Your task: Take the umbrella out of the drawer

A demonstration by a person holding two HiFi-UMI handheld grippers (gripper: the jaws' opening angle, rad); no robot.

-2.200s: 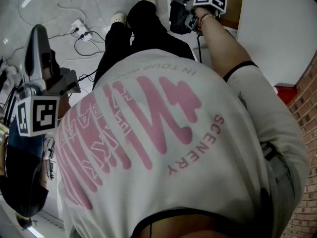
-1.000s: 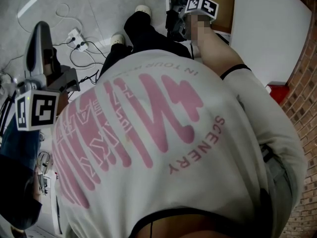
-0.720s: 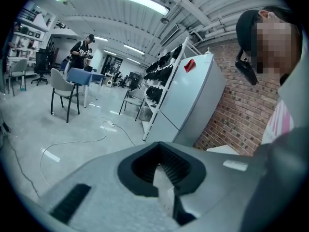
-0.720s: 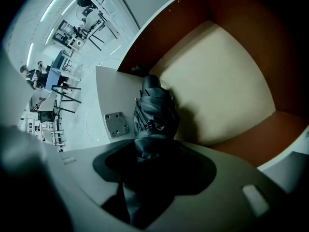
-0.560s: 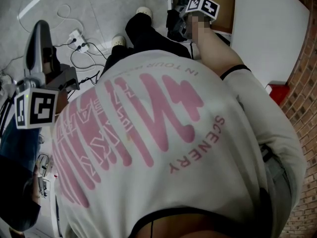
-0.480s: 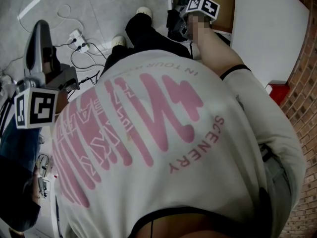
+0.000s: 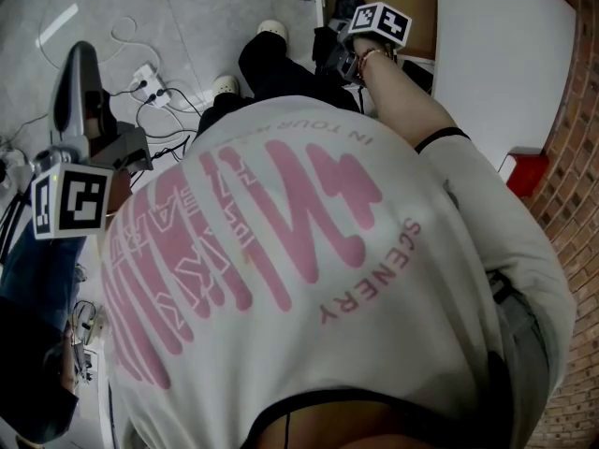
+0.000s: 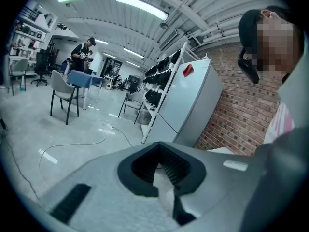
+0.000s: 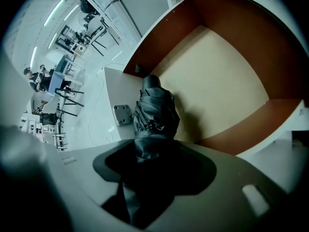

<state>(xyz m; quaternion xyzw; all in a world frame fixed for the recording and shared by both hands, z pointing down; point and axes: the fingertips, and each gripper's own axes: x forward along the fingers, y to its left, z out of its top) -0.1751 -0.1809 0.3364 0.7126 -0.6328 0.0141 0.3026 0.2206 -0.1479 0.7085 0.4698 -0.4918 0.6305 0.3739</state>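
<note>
Little has shifted over the last second: your right gripper (image 7: 342,50) stays out over the open drawer (image 9: 217,81), pointing steeply down, and your left gripper (image 8: 161,178) stays raised at your side, aimed across the room. Your right jaws are closed on the folded black umbrella (image 9: 154,112), whose far end reaches toward a corner of the drawer, beside its brown wall. Your left jaws stand slightly apart with nothing between them.
</note>
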